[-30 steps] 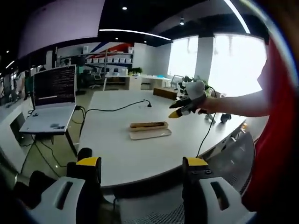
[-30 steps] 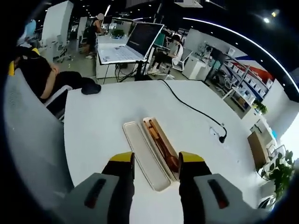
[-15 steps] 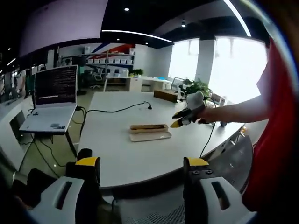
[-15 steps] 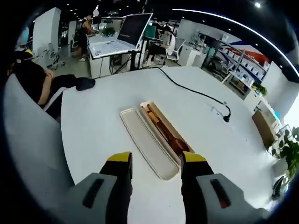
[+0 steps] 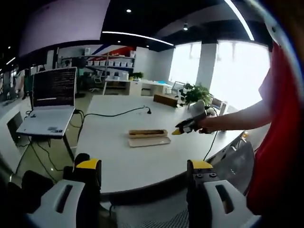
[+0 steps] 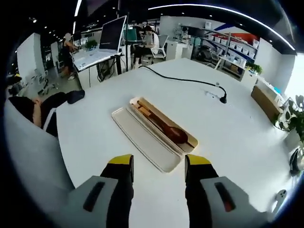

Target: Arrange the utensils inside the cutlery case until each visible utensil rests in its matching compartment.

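In the left gripper view the left tongs [image 5: 141, 172] hang open at the near edge of the white worktop [image 5: 114, 156]. The cutlery case [image 5: 147, 137] lies mid-worktop, and the right tongs [image 5: 176, 131] — gap unclear here — hover just right of it.

In the right gripper view the right tongs [image 6: 158, 164] gape over the case's lid [image 6: 142, 140], which lies beside the tray holding a wooden spoon [image 6: 164, 128].

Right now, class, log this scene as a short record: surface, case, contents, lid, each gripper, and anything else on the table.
surface: white table
case: wooden cutlery case, open, lying flat
contents: wooden utensils lying lengthwise in the case; a spoon bowl at the near end
lid: pale lid, flat on the table alongside the case, touching it
right gripper: open, holding nothing, above the near end of case and lid
left gripper: open, holding nothing, off the table's edge
other: black cable running across the table
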Tool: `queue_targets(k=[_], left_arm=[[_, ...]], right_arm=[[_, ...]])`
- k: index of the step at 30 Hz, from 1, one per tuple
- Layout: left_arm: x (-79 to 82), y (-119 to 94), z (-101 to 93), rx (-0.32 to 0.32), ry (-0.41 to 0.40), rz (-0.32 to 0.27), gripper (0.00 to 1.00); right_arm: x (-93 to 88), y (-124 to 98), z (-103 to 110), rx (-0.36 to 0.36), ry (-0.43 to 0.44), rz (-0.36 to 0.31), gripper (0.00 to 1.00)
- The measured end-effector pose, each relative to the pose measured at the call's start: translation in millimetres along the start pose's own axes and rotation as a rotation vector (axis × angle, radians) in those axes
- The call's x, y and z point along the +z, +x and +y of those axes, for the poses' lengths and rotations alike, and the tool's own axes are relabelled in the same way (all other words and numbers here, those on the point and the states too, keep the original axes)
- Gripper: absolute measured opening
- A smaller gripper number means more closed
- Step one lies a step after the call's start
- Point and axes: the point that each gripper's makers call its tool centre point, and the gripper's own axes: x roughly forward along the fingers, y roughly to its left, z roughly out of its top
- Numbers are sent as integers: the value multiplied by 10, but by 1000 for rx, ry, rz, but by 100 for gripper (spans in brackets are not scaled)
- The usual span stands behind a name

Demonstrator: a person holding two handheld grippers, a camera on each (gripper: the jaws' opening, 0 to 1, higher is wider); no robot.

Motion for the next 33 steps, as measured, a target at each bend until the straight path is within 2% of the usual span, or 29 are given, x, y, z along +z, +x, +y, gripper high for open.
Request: queue_targets(k=[5,13,15,17,19,22,33], left_arm=[[-10,5,7,3,10,4,75],[-55,-12,24,3,5,19,75],[-41,-13,15,-4,-11,9,76],[-71,-11,38,10,18,31,75],[-66,-12,29,4,12,28,76],[-40,-33,27,0,-18,12,75],[-127,-44,96,16,-25,40,75]], right_arm=[[-49,0,28,1,36,3,44],[-13,86,52,3,-65,40,43],[-9,120,29,3,-74,51,42],[11,156,5,1,-79,52,42],[17,193,-8,9,-81,55,43],[-37,263,-55,10,-77,80,45],[-216,355,-116,22,-45,127,51]])
